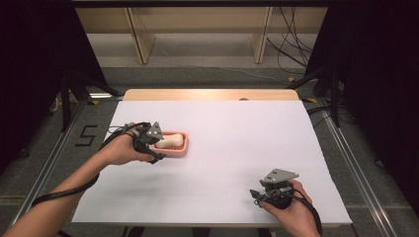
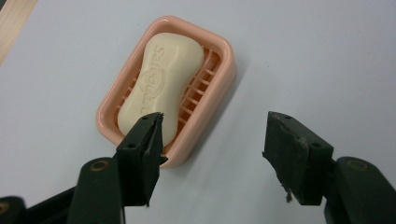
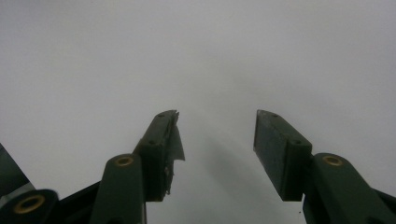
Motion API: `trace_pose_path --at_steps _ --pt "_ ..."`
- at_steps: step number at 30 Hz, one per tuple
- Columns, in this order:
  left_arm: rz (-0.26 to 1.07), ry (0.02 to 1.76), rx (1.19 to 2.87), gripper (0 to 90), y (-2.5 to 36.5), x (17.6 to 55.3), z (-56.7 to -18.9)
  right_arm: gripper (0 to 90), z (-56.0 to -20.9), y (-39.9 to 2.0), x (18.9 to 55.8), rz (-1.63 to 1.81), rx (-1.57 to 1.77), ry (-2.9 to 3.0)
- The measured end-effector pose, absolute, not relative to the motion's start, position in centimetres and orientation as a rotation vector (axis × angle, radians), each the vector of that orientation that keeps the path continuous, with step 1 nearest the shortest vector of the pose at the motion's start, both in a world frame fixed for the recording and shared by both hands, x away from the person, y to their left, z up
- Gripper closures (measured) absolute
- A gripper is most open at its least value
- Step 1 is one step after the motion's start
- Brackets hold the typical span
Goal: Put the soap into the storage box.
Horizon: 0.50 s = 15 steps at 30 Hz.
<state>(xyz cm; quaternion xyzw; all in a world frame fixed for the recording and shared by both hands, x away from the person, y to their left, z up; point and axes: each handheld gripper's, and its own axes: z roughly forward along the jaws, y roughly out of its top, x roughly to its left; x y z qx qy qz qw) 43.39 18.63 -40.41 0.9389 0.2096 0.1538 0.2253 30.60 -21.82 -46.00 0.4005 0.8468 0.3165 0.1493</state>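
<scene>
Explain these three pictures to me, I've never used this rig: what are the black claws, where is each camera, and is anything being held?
No robot here: a person holds a two-jaw tool in each hand. The high view looks down on the white-covered table. The other two views come from cameras riding on each tool, looking along its black jaws.

The left hand-held gripper hangs open near a pink soap dish that holds a cream soap bar. One jaw overlaps the dish's near end in the picture; nothing is gripped.

The right hand-held gripper is open too, over bare white surface at the table's near right.
</scene>
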Motion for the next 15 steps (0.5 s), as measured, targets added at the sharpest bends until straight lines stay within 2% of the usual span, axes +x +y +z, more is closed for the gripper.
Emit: trace_pose_path --at_steps 7,12,15 --pt "0.443 0.775 2.460 37.3 19.4 41.0 -40.6 49.9 -45.9 -21.8 30.5 0.910 1.178 2.432" --pt "0.411 0.806 2.395 36.3 20.1 39.7 -40.4 49.9 -45.9 -21.9 30.6 0.915 1.131 2.416" --pt "0.453 0.808 2.339 36.3 20.6 38.3 -40.8 49.9 -45.8 -21.9 30.6 0.918 1.129 2.416"
